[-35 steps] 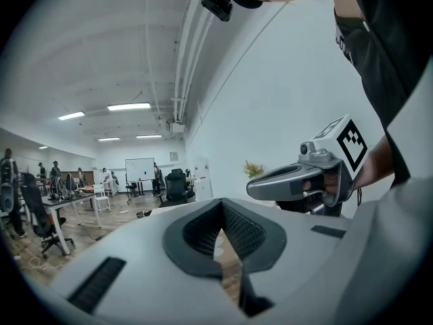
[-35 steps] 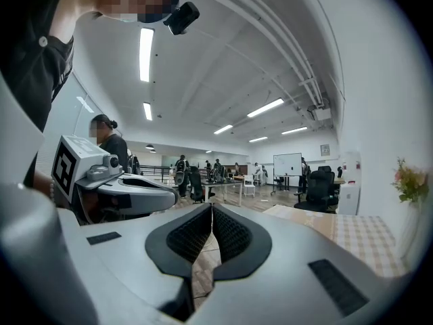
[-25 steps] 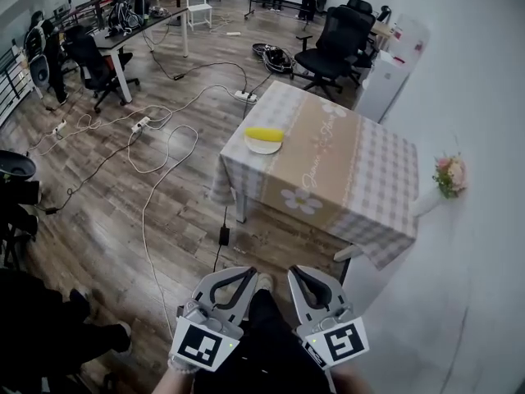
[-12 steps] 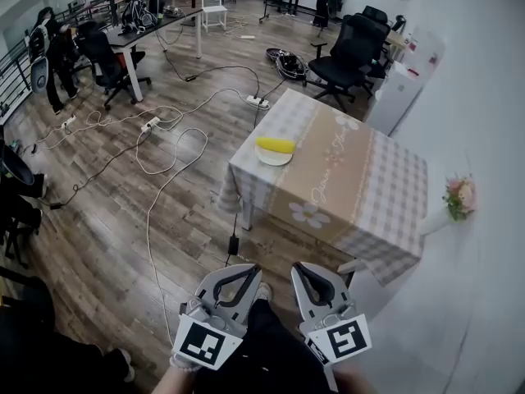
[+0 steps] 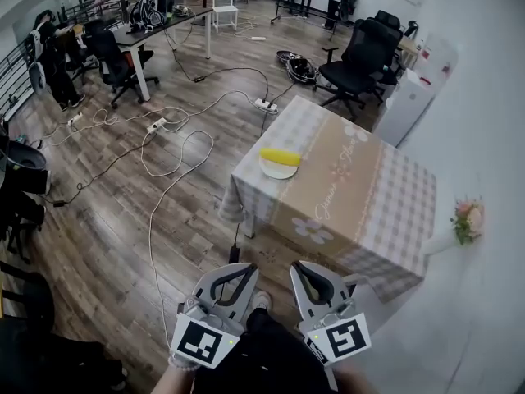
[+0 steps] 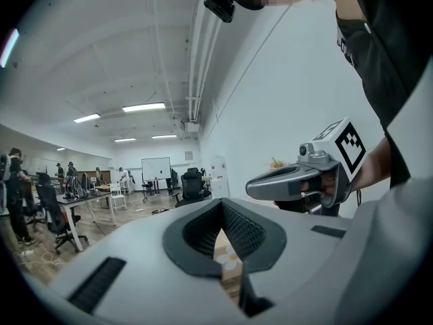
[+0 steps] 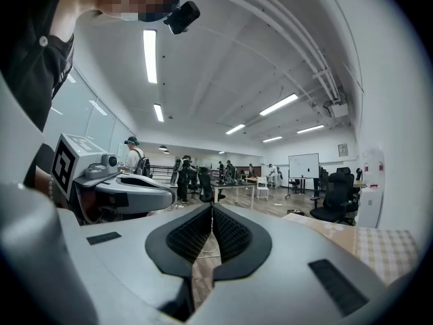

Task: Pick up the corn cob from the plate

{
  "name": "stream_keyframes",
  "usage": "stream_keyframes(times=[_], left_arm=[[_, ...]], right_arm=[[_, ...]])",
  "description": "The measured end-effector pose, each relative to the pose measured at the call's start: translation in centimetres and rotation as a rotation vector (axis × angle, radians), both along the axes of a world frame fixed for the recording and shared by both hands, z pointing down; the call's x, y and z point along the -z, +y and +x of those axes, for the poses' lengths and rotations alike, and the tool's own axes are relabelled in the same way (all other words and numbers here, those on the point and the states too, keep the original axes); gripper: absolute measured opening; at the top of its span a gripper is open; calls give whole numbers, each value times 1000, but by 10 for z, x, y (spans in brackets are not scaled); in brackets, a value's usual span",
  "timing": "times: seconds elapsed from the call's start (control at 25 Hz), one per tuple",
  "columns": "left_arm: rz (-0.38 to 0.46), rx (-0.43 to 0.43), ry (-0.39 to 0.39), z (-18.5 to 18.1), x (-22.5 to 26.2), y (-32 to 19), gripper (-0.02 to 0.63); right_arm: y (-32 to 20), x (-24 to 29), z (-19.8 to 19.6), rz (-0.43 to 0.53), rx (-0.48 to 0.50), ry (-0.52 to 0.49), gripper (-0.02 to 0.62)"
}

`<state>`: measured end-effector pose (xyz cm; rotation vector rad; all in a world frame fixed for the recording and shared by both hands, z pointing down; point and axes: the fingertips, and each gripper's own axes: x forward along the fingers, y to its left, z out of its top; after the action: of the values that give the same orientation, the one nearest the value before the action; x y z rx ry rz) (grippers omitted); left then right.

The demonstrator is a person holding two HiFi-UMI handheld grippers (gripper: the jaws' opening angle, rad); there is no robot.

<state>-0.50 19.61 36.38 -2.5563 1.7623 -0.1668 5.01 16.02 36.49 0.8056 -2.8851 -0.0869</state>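
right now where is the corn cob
In the head view, the corn cob lies on the white plate near the left edge of the checked table, above the picture's centre.

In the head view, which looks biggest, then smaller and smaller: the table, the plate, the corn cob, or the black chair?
1. table
2. black chair, though it stands farther off
3. plate
4. corn cob, about as long as the plate but thinner

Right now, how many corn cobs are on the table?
1. The corn cob lies on the white plate, near the left edge of the table in the head view. I see no other, and nothing there could hide one.
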Motion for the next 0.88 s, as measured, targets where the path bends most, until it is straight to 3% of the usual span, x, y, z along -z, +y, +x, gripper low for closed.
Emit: stream_keyframes(times=[0.88], left_arm=[[16,97,-26,-14,14,-131,12]], right_arm=[[-138,13,-15,20,88,-19,43]])
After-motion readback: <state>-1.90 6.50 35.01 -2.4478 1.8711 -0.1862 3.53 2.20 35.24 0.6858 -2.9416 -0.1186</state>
